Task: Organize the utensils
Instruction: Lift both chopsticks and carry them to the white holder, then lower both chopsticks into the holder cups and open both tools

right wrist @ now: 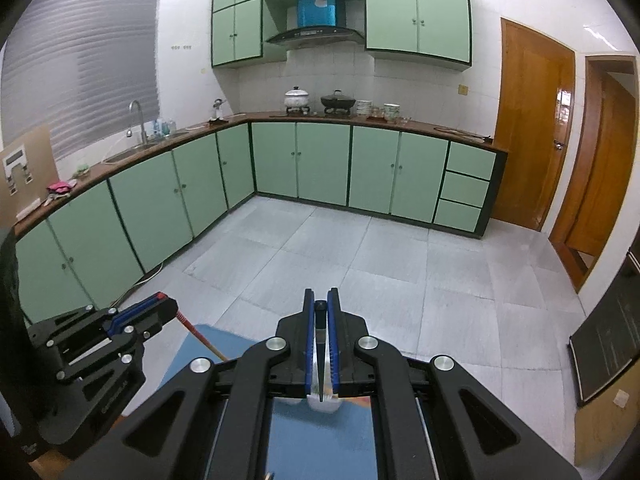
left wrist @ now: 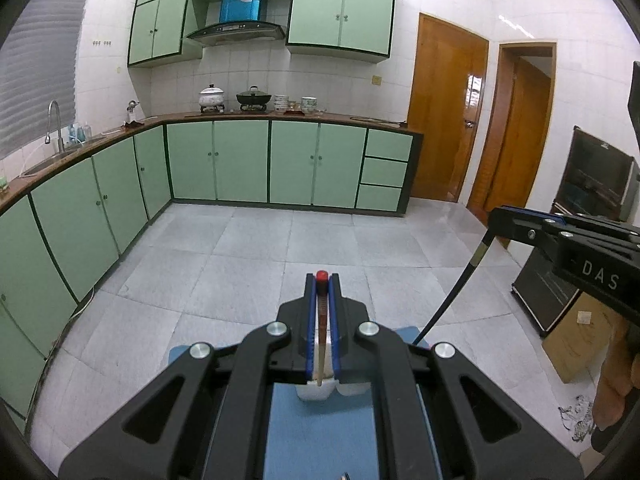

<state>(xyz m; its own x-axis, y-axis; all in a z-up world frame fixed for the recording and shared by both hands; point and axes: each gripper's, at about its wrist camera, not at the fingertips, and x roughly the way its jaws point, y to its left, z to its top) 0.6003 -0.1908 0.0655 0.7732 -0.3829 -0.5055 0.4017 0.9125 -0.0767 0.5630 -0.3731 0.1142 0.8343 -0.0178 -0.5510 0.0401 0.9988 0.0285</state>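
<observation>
Gripping a red-tipped wooden chopstick (left wrist: 321, 312), my left tongs (left wrist: 322, 280) are pinched on it — its red end pokes just past the fingertips. My right tongs (right wrist: 320, 300) clamp a slim black chopstick (right wrist: 320, 312) the same way. Both hang above the blue-covered worktop (left wrist: 320, 440) — a white holder (left wrist: 316, 390) sits just below.

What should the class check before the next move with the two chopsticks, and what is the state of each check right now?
1. Left tongs shut on the red-tipped chopstick: ok.
2. Right tongs shut on the black chopstick: ok.
3. The two chopsticks apart, not crossing: ok.
4. Blue mat below both tongs: ok.
5. White holder under the chopstick ends, ends seated inside: cannot tell.
</observation>
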